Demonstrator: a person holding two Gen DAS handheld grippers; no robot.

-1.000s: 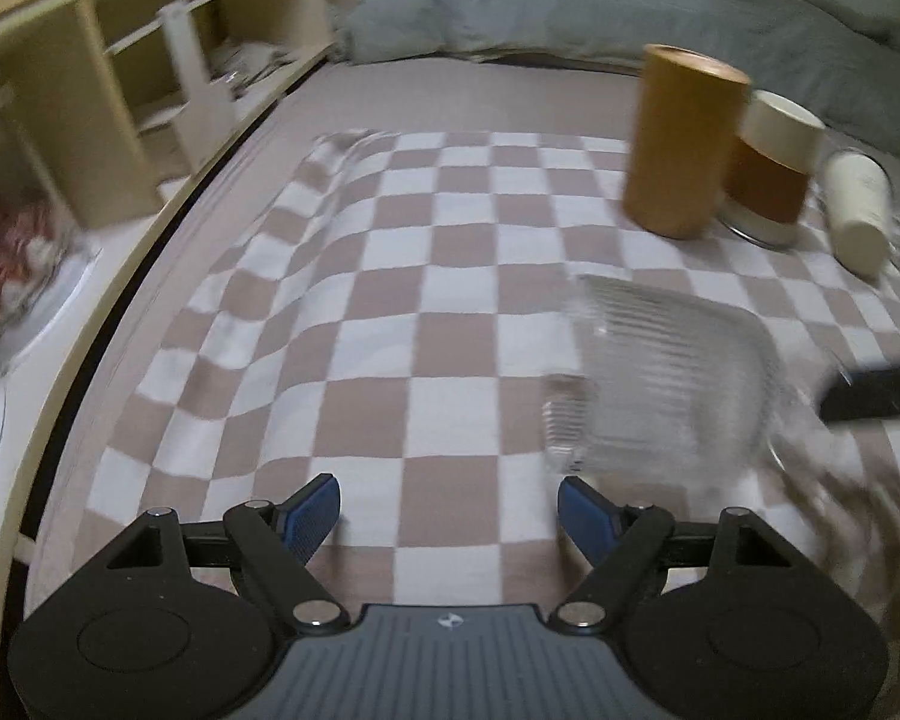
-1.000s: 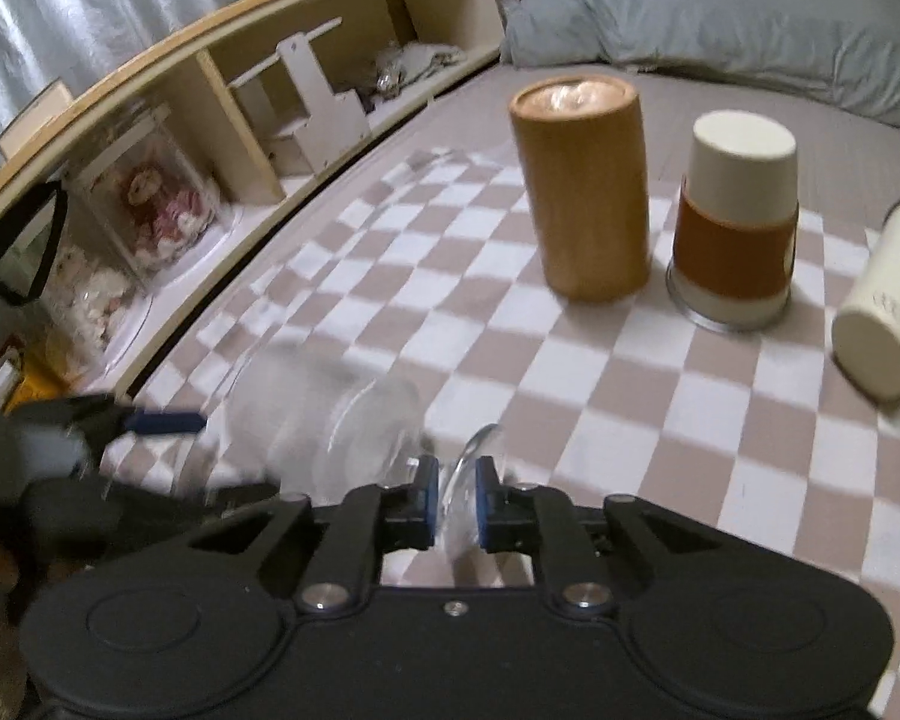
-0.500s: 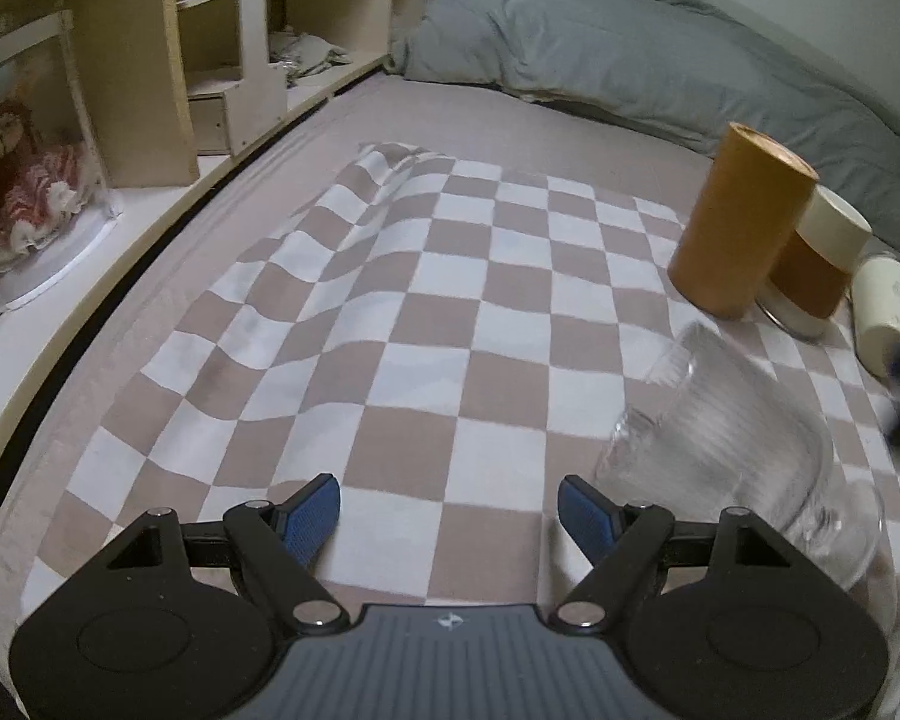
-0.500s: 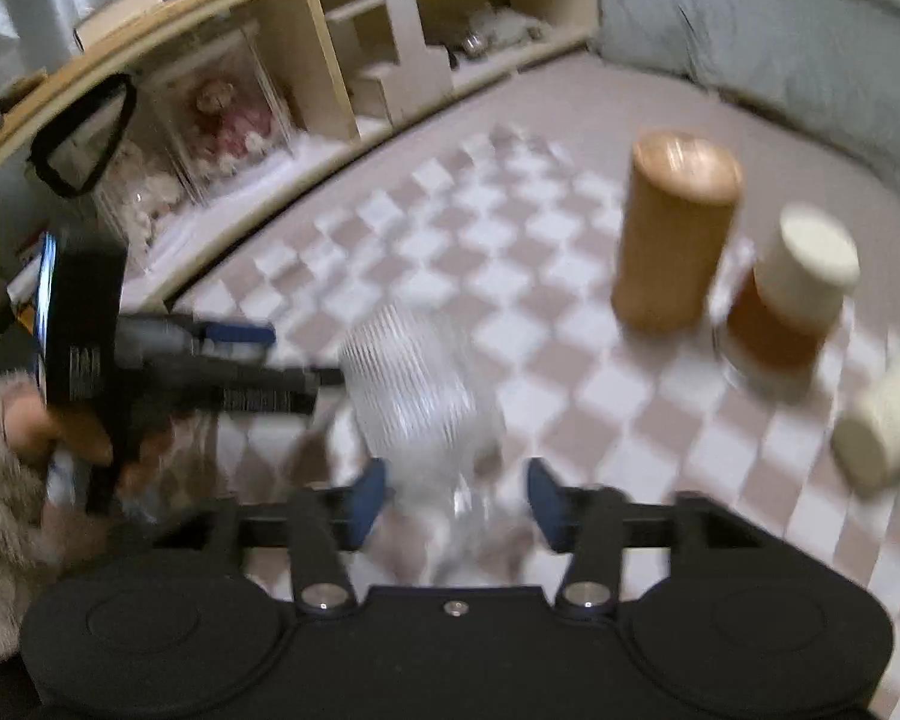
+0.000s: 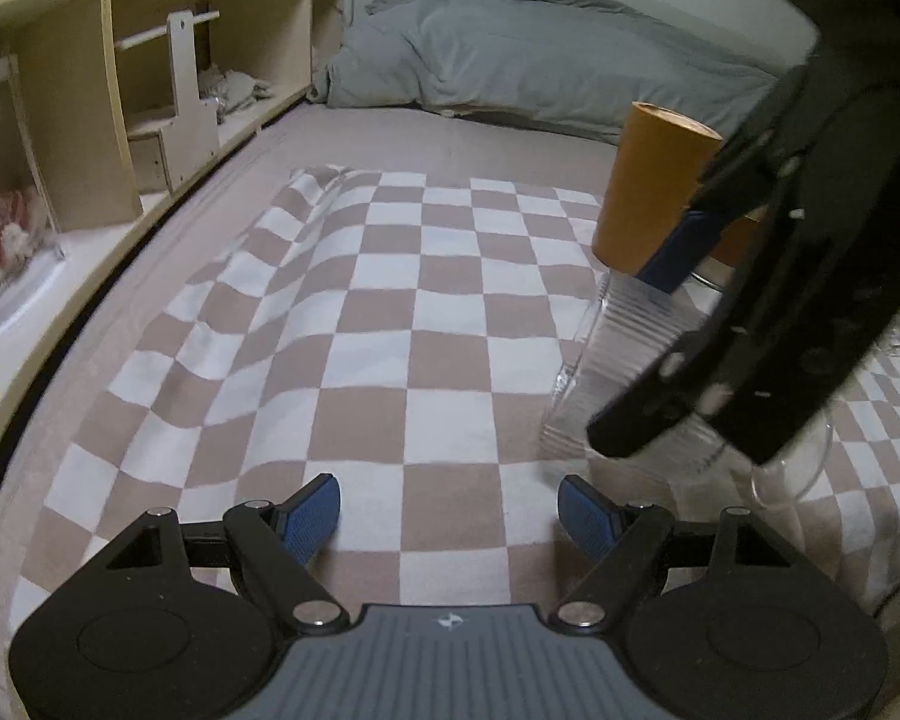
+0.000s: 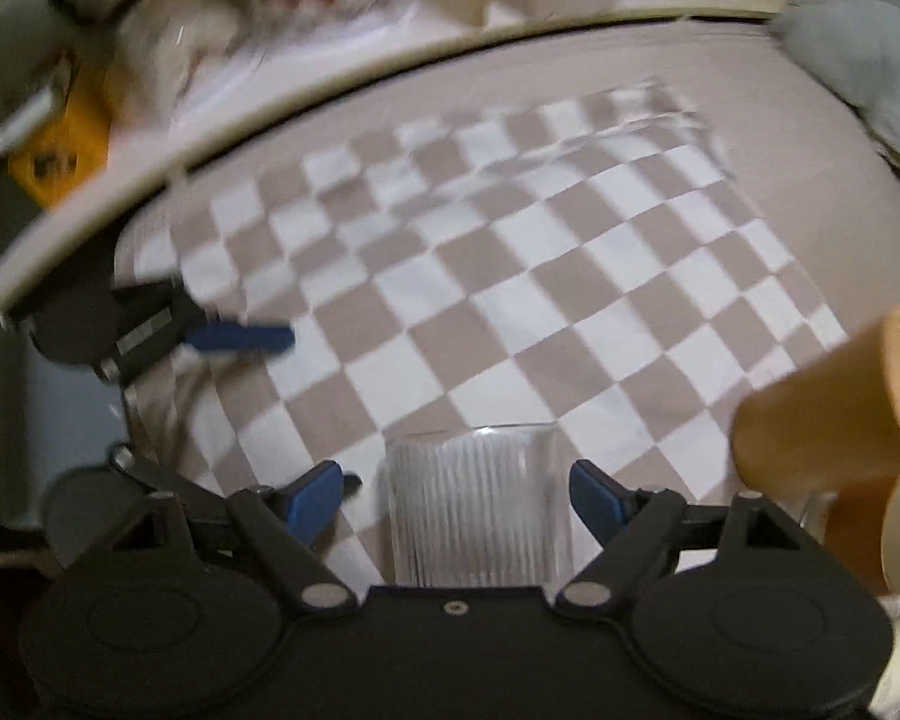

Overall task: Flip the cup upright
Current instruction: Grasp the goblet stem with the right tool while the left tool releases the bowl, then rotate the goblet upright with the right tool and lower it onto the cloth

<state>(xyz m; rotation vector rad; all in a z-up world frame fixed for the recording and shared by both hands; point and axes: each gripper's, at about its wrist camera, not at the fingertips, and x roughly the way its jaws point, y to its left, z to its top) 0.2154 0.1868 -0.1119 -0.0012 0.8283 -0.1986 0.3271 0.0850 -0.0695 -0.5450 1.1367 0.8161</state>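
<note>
The ribbed glass cup (image 6: 477, 504) stands on the checkered cloth (image 5: 390, 312), between the spread fingers of the right gripper (image 6: 456, 495), neither pad touching it. The left gripper (image 5: 448, 507) hovers nearby, also spread and holding nothing. An orange cylinder (image 5: 648, 192) stands just behind the cup. Wooden shelving (image 5: 120, 108) borders the bed; a grey duvet (image 5: 540, 66) lies beyond.

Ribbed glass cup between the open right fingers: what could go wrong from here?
1. The right gripper is open around the ribbed glass cup, not touching it; on the soft checkered cloth the cup may tip.
2. The orange cylinder stands close on the right; a swing could knock it over.
3. The left gripper hangs open nearby and could collide.
</note>
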